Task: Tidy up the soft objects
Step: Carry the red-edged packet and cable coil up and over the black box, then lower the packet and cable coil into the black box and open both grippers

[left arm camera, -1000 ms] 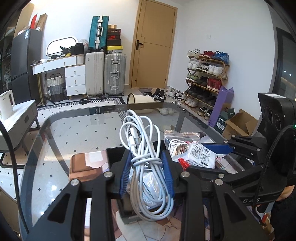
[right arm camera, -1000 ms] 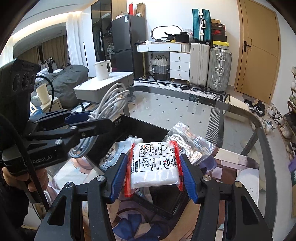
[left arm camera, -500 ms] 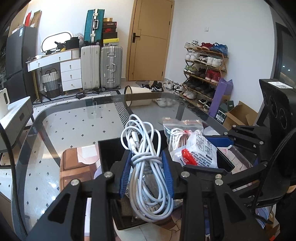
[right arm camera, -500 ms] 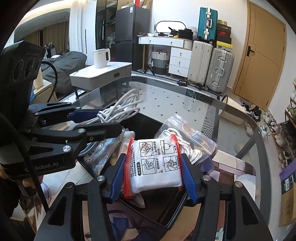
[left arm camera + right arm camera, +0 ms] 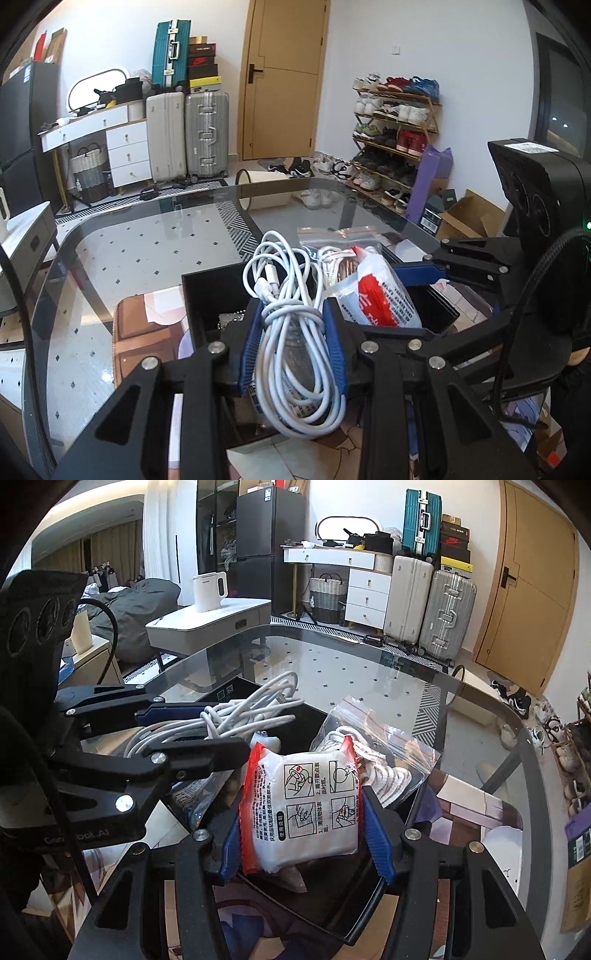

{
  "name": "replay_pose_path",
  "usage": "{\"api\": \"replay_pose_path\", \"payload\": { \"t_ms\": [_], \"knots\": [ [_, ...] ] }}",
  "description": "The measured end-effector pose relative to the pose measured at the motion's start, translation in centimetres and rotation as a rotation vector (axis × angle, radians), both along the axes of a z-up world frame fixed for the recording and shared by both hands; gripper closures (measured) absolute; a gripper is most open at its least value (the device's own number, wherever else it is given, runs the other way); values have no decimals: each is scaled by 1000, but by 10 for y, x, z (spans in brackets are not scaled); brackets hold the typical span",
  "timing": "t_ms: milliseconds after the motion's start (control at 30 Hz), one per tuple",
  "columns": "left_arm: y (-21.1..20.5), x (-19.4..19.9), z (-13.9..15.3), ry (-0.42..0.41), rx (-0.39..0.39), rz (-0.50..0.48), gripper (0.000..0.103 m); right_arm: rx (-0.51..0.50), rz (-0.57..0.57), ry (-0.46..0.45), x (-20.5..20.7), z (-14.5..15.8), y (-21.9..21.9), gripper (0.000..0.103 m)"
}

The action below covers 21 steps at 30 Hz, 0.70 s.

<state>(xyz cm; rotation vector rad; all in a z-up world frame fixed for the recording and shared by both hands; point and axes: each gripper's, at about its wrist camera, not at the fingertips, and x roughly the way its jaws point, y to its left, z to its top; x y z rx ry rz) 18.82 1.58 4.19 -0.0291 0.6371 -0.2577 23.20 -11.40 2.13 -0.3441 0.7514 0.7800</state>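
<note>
Coiled white cable [image 5: 291,332] sits clamped in the left claw [image 5: 293,347]; the right claw [image 5: 301,834] grips a red-edged white packet [image 5: 306,812] over the black bin [image 5: 207,295].

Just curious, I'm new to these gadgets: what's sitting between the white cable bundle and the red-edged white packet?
In the right wrist view, a clear zip bag of white cord stands behind the packet, between it and the cable bundle.

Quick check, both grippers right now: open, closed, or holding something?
Left gripper: closed on the coiled white cable, above the black bin.
Right gripper: closed on the red-edged white packet, over the same bin.
</note>
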Motion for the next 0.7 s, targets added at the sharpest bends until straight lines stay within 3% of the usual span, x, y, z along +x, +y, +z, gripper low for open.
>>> {"api": "replay_pose_path", "payload": {
  "t_ms": [200, 267, 333, 567, 667, 700],
  "knots": [
    [3, 8, 3, -1, -11, 7, 72, 6, -14, -26, -2, 5, -4, 39],
    [3, 11, 3, -6, -11, 9, 72, 29, -19, -43, -4, 9, -7, 26],
    [4, 14, 1, -1, -9, 12, 72, 54, -21, -65, -6, 16, -12, 22],
    [3, 12, -3, 15, 5, 32, 70, 52, -44, -84, -10, 25, -22, 21],
    [8, 3, 0, 14, -6, 47, 57, 71, -59, -79, -14, 28, -30, 18],
    [9, 2, 0, 12, -9, 53, 47, 75, -63, -78, -15, 28, -33, 18]
  ]
}}
